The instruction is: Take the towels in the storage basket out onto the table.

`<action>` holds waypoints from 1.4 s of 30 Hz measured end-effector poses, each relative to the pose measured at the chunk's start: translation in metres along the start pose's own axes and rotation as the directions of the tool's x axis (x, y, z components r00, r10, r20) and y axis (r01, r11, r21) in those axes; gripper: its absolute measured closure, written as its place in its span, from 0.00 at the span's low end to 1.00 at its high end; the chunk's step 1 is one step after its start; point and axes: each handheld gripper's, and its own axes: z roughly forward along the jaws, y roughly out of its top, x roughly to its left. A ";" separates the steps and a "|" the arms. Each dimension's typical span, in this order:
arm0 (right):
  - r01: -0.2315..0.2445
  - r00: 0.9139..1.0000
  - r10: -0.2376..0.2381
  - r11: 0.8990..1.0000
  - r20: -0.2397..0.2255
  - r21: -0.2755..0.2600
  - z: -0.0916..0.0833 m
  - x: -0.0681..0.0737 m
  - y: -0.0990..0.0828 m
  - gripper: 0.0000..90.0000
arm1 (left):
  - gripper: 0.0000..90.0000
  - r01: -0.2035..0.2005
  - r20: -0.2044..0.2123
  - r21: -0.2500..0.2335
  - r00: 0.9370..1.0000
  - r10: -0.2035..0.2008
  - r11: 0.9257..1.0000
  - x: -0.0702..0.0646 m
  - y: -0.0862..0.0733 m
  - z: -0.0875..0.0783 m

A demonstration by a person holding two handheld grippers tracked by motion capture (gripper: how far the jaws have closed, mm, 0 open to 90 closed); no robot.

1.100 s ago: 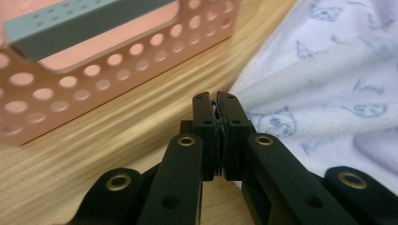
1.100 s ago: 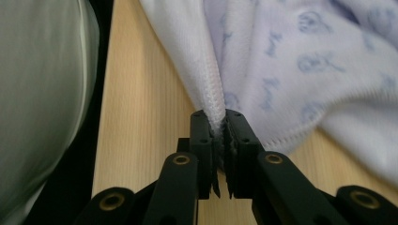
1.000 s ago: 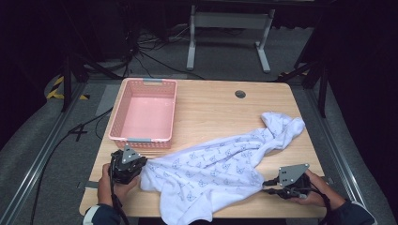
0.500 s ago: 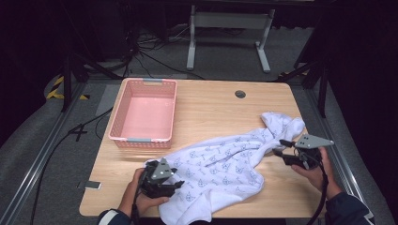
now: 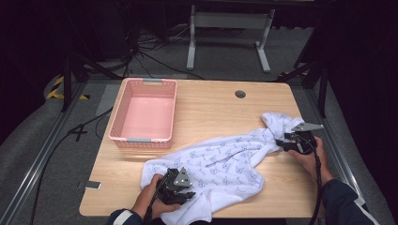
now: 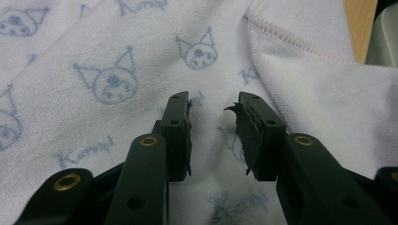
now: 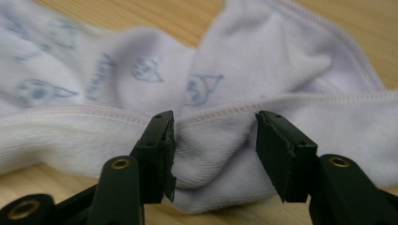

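A white towel [image 5: 225, 159] printed with blue cat faces lies crumpled across the front right of the wooden table [image 5: 211, 103]. My left gripper [image 5: 187, 188] rests over the towel's near left part. Its jaws have just been closing, but a gap still stands between them above the printed cloth [image 6: 94, 56], with nothing pinched. My right gripper [image 5: 283, 143] is at the towel's bunched right end. Its jaws have just been opening and now stand open around a thick hemmed fold [image 7: 220, 154], with the pads [image 7: 277, 154] apart from it.
A pink plastic basket [image 5: 117, 126] stands empty at the table's back left. A round cable hole [image 5: 240, 94] sits near the far edge. A small grey tag [image 5: 90, 185] lies at the front left edge. Bare wood shows in the middle and far right.
My left gripper has moved right from the towel's left corner onto the cloth. My right gripper has moved away from the front edge to the towel's bunched right end.
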 end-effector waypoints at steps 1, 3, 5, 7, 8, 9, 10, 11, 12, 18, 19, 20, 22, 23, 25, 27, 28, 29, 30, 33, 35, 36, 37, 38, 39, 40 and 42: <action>-0.021 1.000 0.021 1.000 -0.007 0.003 0.002 -0.003 0.000 0.51 | 0.72 -0.001 0.019 -0.004 1.000 0.001 1.000 0.000 0.001 0.001; -0.030 0.999 0.031 0.999 -0.012 0.011 0.003 -0.006 0.000 0.51 | 0.73 0.004 0.033 -0.014 0.999 -0.004 1.000 -0.001 0.002 0.003; -0.020 1.000 0.020 1.000 -0.008 -0.001 0.010 -0.008 0.003 0.52 | 0.72 0.003 0.065 -0.024 0.998 -0.001 1.000 -0.007 0.006 0.007; -0.015 1.000 0.015 1.000 0.002 0.002 0.015 -0.010 0.008 0.53 | 0.72 -0.012 0.091 -0.024 0.996 0.014 1.000 -0.011 0.011 0.012; -0.024 1.000 0.024 1.000 -0.005 0.006 0.018 -0.011 0.012 0.53 | 0.72 -0.023 0.107 -0.025 0.994 0.026 0.999 -0.014 0.015 0.015; -0.024 1.000 0.024 1.000 -0.005 0.006 0.018 -0.011 0.012 0.53 | 0.73 -0.023 0.107 -0.025 0.994 0.026 0.999 -0.014 0.015 0.015; -0.018 1.000 0.018 1.000 0.000 -0.005 0.022 -0.012 0.014 0.53 | 0.73 -0.030 0.127 -0.020 0.991 0.032 0.999 -0.017 0.018 0.017; -0.028 1.000 0.028 1.000 -0.008 -0.009 0.031 -0.015 0.021 0.53 | 0.72 -0.045 0.149 -0.020 0.988 0.047 0.999 -0.020 0.021 0.020; -0.017 1.000 0.016 1.000 -0.012 -0.017 0.035 -0.016 0.025 0.53 | 0.72 -0.072 0.218 -0.022 0.973 0.075 0.997 -0.027 0.027 0.026; 0.009 0.999 -0.008 1.000 0.033 -0.023 0.046 -0.014 0.041 0.48 | 0.62 -0.148 0.257 -0.060 0.953 0.158 0.987 -0.039 0.046 0.024; 0.001 0.999 0.001 0.999 0.042 -0.047 0.039 -0.012 0.043 0.49 | 0.57 -0.130 0.192 -0.099 0.970 0.147 0.987 -0.032 0.052 0.015; 0.001 0.999 0.001 0.999 0.042 -0.047 0.039 -0.012 0.043 0.49 | 0.55 -0.130 0.192 -0.099 0.970 0.147 0.987 -0.032 0.052 0.015; -0.042 0.999 0.043 0.993 0.009 -0.109 0.024 -0.009 0.045 0.54 | 0.55 -0.086 0.102 -0.139 0.990 0.101 0.987 -0.016 0.055 0.006; -0.045 0.999 0.045 0.991 -0.005 -0.128 0.019 -0.007 0.046 0.56 | 0.55 -0.059 0.024 -0.138 0.998 0.063 0.989 -0.006 0.056 0.002; -0.011 0.998 0.003 0.991 -0.064 -0.134 0.005 0.012 0.045 0.57 | 0.55 -0.016 -0.093 -0.133 0.996 0.004 0.991 0.016 0.053 0.001; -0.006 0.997 -0.004 0.992 -0.076 -0.130 0.004 0.018 0.045 0.58 | 0.55 0.021 -0.126 -0.131 0.991 -0.038 0.991 0.025 0.050 0.005; 0.024 0.994 -0.036 0.994 -0.108 -0.107 0.006 0.034 0.043 0.57 | 0.53 0.034 -0.160 -0.119 0.986 -0.053 0.992 0.031 0.048 0.008; 0.024 0.992 -0.037 0.995 -0.121 -0.101 0.007 0.039 0.042 0.55 | 0.53 0.041 -0.200 -0.080 0.978 -0.056 0.996 0.039 0.044 0.014; 0.024 0.992 -0.037 0.995 -0.121 -0.101 0.007 0.039 0.042 0.55 | 0.55 0.041 -0.200 -0.080 0.978 -0.056 0.996 0.039 0.044 0.014; 0.066 0.994 -0.066 0.998 -0.089 -0.008 0.023 0.056 0.040 0.49 | 0.56 0.024 -0.205 -0.024 0.978 -0.029 0.999 0.050 0.040 0.019; 0.077 0.995 -0.076 0.997 -0.063 0.015 0.029 0.054 0.039 0.57 | 0.59 0.058 -0.153 -0.021 0.986 -0.060 0.998 0.057 0.036 0.022; 0.077 0.995 -0.076 0.997 -0.063 0.015 0.029 0.054 0.039 0.57 | 0.61 0.058 -0.153 -0.021 0.986 -0.060 0.998 0.057 0.036 0.022; 0.065 0.996 -0.065 0.998 -0.061 0.008 0.029 0.048 0.035 0.75 | 0.62 0.051 -0.132 -0.021 0.990 -0.054 0.998 0.060 0.034 0.023; 0.071 0.996 -0.071 0.997 -0.057 0.002 0.027 0.045 0.033 0.80 | 0.63 0.048 -0.122 -0.016 0.991 -0.049 0.999 0.061 0.034 0.022; 0.071 0.996 -0.071 0.997 -0.057 0.002 0.027 0.045 0.033 0.80 | 0.65 0.048 -0.122 -0.016 0.991 -0.049 0.999 0.061 0.034 0.022; 0.077 0.996 -0.077 0.997 -0.051 -0.001 0.024 0.041 0.032 0.84 | 0.65 0.047 -0.114 -0.023 0.992 -0.049 0.999 0.061 0.033 0.023; 0.065 0.998 -0.066 0.998 -0.006 -0.026 0.010 0.031 0.028 0.97 | 0.68 0.079 -0.117 -0.038 0.990 -0.083 0.996 0.061 0.032 0.023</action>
